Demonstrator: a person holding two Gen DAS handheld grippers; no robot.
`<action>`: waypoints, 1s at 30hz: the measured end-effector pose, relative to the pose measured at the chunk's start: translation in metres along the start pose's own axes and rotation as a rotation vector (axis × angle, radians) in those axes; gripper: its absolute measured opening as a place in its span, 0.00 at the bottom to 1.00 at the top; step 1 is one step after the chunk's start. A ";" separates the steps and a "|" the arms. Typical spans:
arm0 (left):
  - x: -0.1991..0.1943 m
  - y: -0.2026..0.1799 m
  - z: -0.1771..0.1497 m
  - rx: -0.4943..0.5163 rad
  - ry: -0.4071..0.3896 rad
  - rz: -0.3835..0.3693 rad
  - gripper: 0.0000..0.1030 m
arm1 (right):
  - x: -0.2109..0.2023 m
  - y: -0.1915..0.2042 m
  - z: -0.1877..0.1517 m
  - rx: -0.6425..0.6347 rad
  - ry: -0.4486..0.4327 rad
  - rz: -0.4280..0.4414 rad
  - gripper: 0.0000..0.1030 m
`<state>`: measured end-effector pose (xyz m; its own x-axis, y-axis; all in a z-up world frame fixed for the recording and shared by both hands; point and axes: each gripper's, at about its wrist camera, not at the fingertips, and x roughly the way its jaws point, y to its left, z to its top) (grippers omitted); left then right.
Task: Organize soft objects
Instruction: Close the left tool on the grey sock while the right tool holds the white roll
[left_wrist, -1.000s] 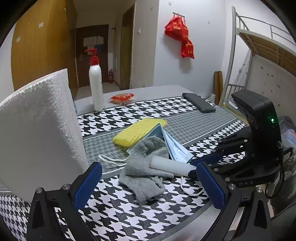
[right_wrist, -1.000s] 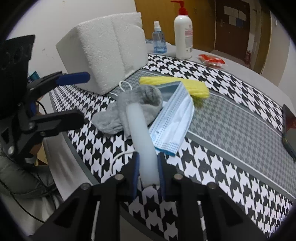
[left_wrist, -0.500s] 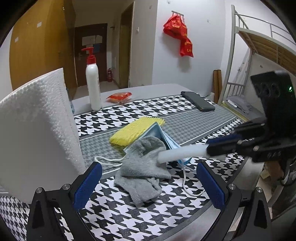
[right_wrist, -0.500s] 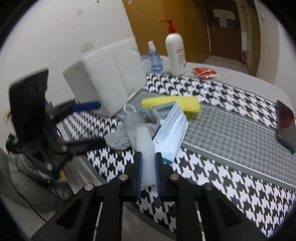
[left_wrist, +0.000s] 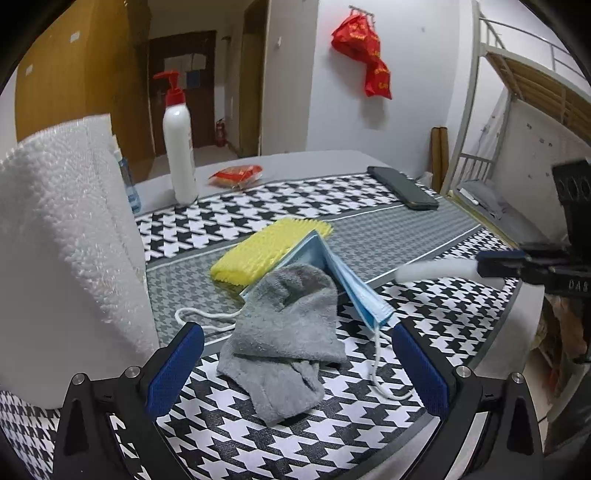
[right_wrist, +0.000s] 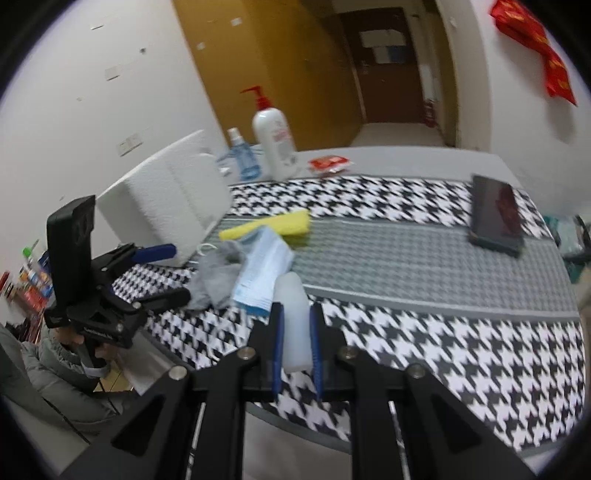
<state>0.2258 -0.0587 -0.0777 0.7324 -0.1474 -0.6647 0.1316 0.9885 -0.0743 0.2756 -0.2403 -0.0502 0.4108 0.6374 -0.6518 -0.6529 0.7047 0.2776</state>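
- Two tools show here: the left tool (left_wrist: 295, 363) hangs low at the near edge of the table (left_wrist: 424, 229), its blue pads (left_wrist: 173, 373) spread wide with nothing between them.
- Just ahead of those pads lies a gray sock (left_wrist: 284, 339), crumpled on the black-and-white checked cloth (left_wrist: 258, 435); no pad touches it.
- At the sock's right side a blue face mask (left_wrist: 354, 291) lies folded, one edge raised, its white ear loop (left_wrist: 380, 373) trailing toward the near table edge.
- Off to the right, the right tool (right_wrist: 297, 341) is clamped on a white foam tube (right_wrist: 293, 321); in the left wrist view the tube (left_wrist: 436, 269) sticks out level above the cloth, clear of the table and apart from the mask.
- On the left a big white foam block (left_wrist: 62, 251) stands upright, just beside the left pad.
- Behind the sock and touching the mask lies a yellow sponge (left_wrist: 266, 251) on the gray strip of the cloth.
- Farther back a white pump bottle (left_wrist: 179, 147) with a red top stands on the bare gray table, a small clear spray bottle (right_wrist: 242, 155) beside it and a red packet (left_wrist: 236, 175) to its right.
- A dark phone (left_wrist: 402, 188) lies near the far right edge of the cloth.
- Beyond the table a red bag (left_wrist: 364, 62) hangs on the white wall, and a bunk bed (left_wrist: 517, 96) stands at the right.
- Low in the right wrist view, a person's hand (right_wrist: 92, 350) holds the left tool's grip.
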 end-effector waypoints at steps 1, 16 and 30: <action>0.002 0.002 0.000 -0.008 0.007 0.002 0.94 | 0.000 -0.002 -0.003 0.007 0.004 -0.011 0.16; 0.027 0.010 -0.007 -0.043 0.134 0.046 0.67 | 0.019 -0.015 -0.029 0.046 0.064 -0.085 0.16; 0.027 0.004 -0.006 -0.016 0.148 0.027 0.37 | 0.013 -0.007 -0.021 -0.032 0.012 -0.121 0.69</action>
<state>0.2422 -0.0581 -0.1002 0.6291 -0.1152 -0.7687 0.1017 0.9927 -0.0655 0.2718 -0.2433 -0.0757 0.4799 0.5445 -0.6879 -0.6189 0.7659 0.1743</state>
